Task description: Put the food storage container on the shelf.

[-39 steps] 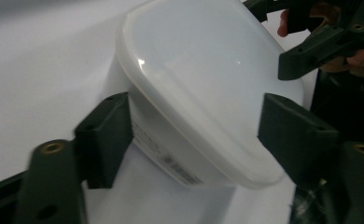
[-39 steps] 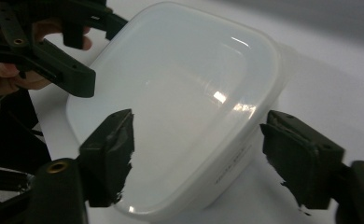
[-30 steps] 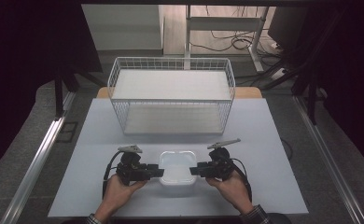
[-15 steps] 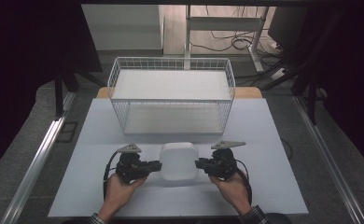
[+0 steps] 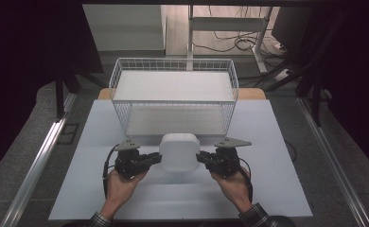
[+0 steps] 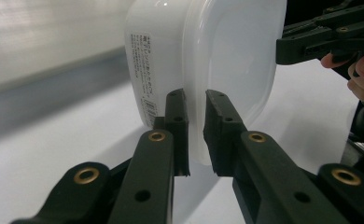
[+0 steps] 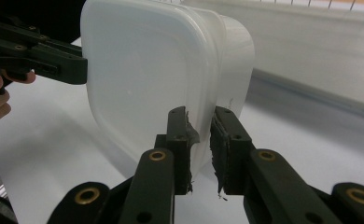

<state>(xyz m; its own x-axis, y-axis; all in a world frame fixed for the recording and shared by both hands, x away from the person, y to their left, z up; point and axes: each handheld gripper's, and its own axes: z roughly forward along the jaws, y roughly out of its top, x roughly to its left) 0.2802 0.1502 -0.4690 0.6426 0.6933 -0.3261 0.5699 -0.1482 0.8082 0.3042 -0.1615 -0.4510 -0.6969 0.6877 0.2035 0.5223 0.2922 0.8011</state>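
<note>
White plastic container (image 5: 179, 152) is held tipped up on edge above the pale table (image 5: 277, 189), just in front of the wire basket (image 5: 173, 94). At its left side, the left gripper (image 5: 155, 158) has just closed; its jaws are clamped on the container's rim, the printed label (image 6: 145, 74) facing away from that hand. At its right side, the right gripper (image 5: 201, 158) has likewise just closed and pinches the opposite rim.
</note>
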